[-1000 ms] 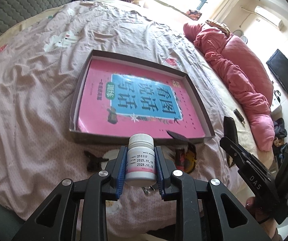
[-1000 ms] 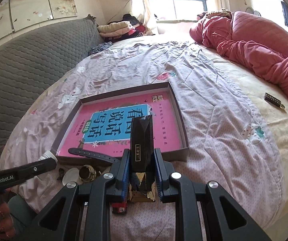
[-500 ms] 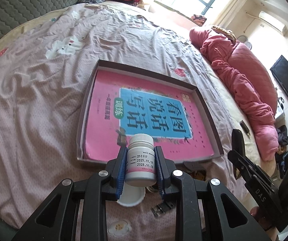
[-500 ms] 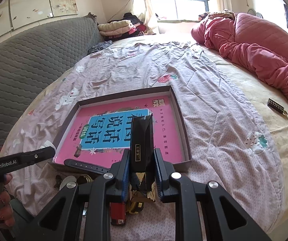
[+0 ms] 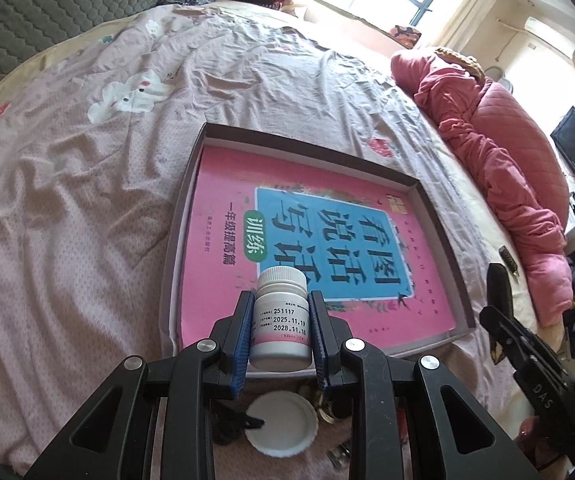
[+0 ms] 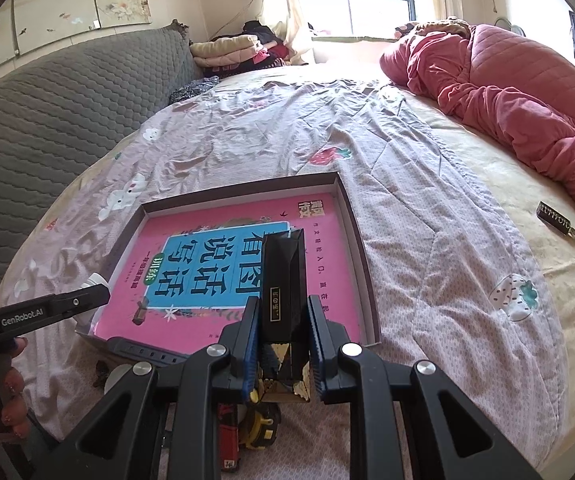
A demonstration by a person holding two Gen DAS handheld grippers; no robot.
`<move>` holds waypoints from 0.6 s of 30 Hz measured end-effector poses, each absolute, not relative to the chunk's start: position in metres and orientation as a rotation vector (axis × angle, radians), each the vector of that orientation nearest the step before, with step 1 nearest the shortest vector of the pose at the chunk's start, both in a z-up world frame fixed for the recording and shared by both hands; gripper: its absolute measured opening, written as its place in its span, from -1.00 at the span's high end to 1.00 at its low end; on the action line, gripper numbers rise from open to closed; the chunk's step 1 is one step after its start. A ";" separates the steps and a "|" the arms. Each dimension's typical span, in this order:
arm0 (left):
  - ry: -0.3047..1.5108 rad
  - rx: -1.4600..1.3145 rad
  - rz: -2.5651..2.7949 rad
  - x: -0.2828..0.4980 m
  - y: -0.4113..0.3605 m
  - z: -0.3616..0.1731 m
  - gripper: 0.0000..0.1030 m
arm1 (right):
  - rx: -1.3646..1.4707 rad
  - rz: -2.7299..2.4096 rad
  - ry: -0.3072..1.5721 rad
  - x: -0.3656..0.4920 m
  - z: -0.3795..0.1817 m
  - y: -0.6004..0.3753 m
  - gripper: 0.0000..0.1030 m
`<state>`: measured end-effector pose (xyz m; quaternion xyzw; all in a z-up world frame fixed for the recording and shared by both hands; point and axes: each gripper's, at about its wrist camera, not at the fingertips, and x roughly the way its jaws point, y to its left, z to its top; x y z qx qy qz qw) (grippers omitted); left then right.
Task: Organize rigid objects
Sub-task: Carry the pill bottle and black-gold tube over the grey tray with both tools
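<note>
Blue ribbed pads of the left gripper [image 5: 281, 330] clamp a smooth white plastic pill bottle [image 5: 281, 326], upright with a round screw cap, at the lower centre of the left wrist view. Below it lies a round white lid [image 5: 283, 424] on the wrinkled pink dotted bedsheet [image 5: 67, 240]. Just beyond sits a shallow rectangular cardboard tray [image 5: 185, 208] holding a glossy pink book [image 5: 227, 184]. In the right wrist view, the right gripper [image 6: 283, 340] pinches a tall faceted black box [image 6: 283, 280] with gold trim at the lower centre, tilted downward over the tray's near edge. A black strap [image 6: 143, 350] lies at lower left.
</note>
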<state>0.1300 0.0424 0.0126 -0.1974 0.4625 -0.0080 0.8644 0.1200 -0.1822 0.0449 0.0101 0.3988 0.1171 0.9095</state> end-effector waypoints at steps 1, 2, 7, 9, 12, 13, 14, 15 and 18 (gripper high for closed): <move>0.971 -0.415 -0.015 0.131 0.043 0.011 0.48 | 0.021 0.238 0.827 0.122 0.044 -0.183 0.56; 0.972 -0.412 -0.015 0.133 0.043 0.010 0.48 | 0.024 0.235 0.830 0.124 0.043 -0.183 0.56; 0.984 -0.394 -0.005 0.145 0.041 0.001 0.48 | 0.029 0.226 0.853 0.134 0.036 -0.184 0.56; 0.984 -0.390 0.004 0.148 0.040 -0.001 0.48 | 0.028 0.225 0.862 0.138 0.033 -0.184 0.56; 0.987 -0.375 0.014 0.153 0.040 -0.006 0.48 | 0.050 0.245 0.880 0.145 0.028 -0.185 0.56; 0.991 -0.372 0.020 0.153 0.040 -0.009 0.48 | 0.056 0.244 0.889 0.147 0.025 -0.186 0.56; 0.994 -0.370 0.025 0.153 0.040 -0.011 0.48 | 0.056 0.243 0.891 0.149 0.024 -0.186 0.56; 0.998 -0.369 0.030 0.154 0.041 -0.013 0.48 | 0.051 0.240 0.894 0.151 0.023 -0.185 0.56; 1.009 -0.373 0.046 0.153 0.045 -0.022 0.48 | 0.042 0.235 0.901 0.154 0.020 -0.183 0.56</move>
